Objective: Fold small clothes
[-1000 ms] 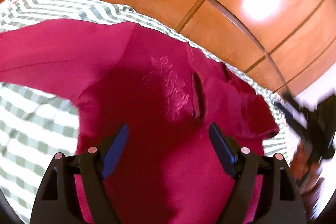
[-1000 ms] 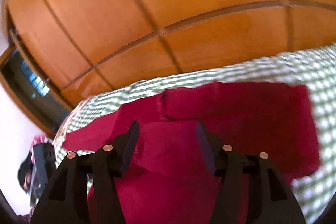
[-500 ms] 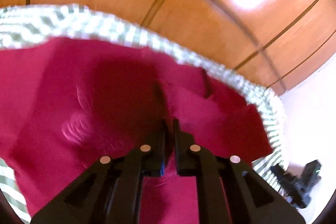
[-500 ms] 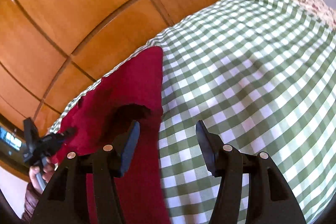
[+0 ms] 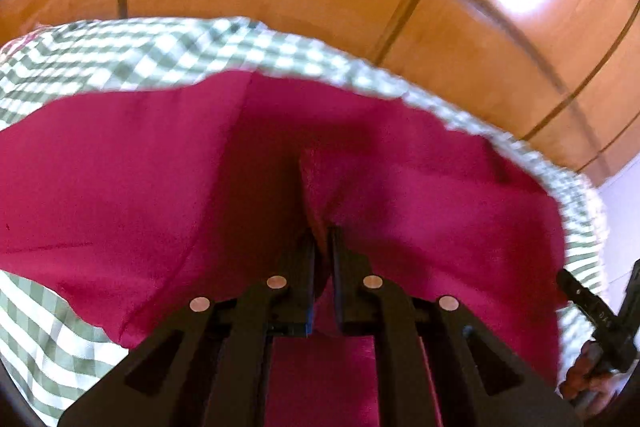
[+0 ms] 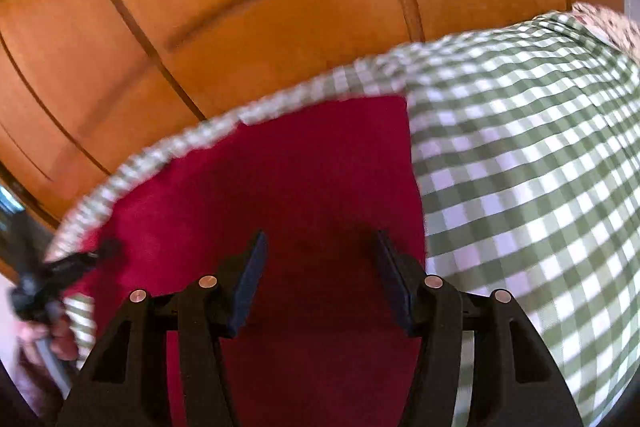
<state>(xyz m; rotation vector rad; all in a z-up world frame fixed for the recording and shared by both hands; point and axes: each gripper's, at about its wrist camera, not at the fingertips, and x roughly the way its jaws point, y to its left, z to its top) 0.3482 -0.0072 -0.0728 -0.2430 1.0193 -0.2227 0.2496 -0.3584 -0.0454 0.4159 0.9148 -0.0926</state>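
Having swung back from the bare checked cloth [image 6: 540, 187] to hover over the crimson garment [image 6: 280, 187], right gripper [image 6: 320, 279] hanging apart and empty. Pinching a raised ridge of that garment, spread on the bed, left gripper [image 5: 322, 251] angling steeply down, jaws clamped together. Likely starting a fold, next needing a lift and carry across

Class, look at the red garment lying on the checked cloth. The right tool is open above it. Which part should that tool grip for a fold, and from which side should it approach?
Probably the straight right edge of the red garment, beside the bare checked cloth. Come from above with the right tool, one finger outside the edge: that edge lies flat, clear and unbunched.
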